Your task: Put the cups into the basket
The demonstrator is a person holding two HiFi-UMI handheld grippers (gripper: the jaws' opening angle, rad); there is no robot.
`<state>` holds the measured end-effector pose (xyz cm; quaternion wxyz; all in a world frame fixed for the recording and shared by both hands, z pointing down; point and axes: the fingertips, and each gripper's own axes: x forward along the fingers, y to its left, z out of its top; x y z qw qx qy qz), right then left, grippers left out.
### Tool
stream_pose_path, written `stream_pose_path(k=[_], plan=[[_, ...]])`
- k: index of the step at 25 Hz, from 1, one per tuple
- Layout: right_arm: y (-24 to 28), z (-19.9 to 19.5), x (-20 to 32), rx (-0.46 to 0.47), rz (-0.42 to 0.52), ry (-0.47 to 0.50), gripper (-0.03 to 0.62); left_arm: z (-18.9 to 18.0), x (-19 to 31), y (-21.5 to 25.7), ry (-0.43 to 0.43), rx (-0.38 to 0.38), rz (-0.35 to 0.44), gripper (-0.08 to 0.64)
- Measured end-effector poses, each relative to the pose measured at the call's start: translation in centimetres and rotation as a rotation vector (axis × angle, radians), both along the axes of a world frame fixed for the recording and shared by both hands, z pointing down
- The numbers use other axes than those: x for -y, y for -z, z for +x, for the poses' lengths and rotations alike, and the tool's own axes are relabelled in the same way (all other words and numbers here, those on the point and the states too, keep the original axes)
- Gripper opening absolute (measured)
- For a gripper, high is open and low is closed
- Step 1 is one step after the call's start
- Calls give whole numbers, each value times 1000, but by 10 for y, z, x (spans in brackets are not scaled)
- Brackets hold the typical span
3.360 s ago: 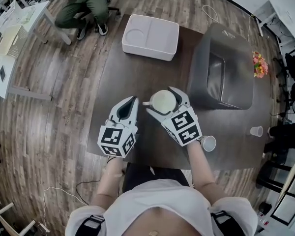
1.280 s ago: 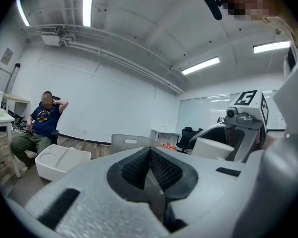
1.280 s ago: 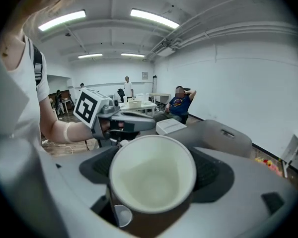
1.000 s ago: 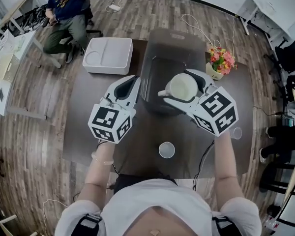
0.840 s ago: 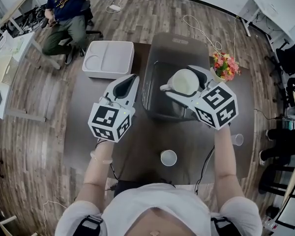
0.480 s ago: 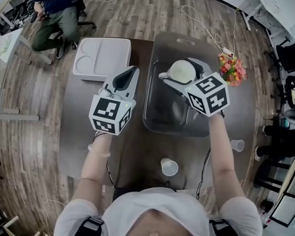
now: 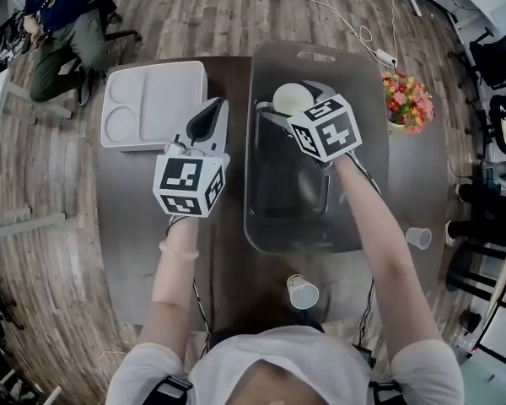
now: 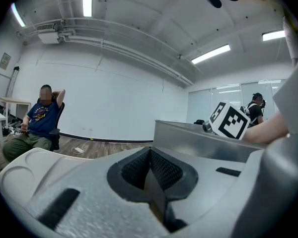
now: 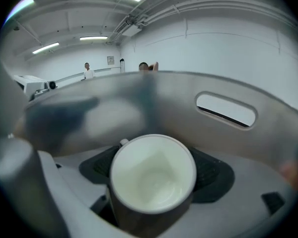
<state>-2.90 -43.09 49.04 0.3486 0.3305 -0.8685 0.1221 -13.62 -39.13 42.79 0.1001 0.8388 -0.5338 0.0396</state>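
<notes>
Cup — empty inside, clamped by right hand-held gripper within basket.

Right gripper: at the far end of the basket, between its walls, with the mug upright between the jaws.
Left gripper: left of the right gripper, above the surface, jaws together on nothing.
Tray: on the surface, just left of the left gripper.
Basket: on the surface, just right of the left gripper.
Flowers: right of the right gripper, beside the basket's right wall.
Paper cup: on the surface behind both grippers, near the basket's near end but apart from it.
Second paper cup: behind and right of the right gripper, outside the basket's right wall.
</notes>
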Motion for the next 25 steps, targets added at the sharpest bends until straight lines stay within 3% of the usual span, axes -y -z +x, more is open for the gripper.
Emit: stream_pose_path(k=[5, 9, 17, 25], plan=[[-46, -4, 10, -9, -43, 6, 426, 4, 6, -22, 10, -33, -51, 8], [-58, -7, 18, 11, -30, 9, 426, 3, 2, -29, 17, -102, -96, 8], [-60, -9, 23, 55, 35, -13, 426, 3, 0, -39, 13, -103, -113, 8], [-63, -10, 23, 58, 16, -7, 426, 2, -4, -43, 17, -121, -137, 8]])
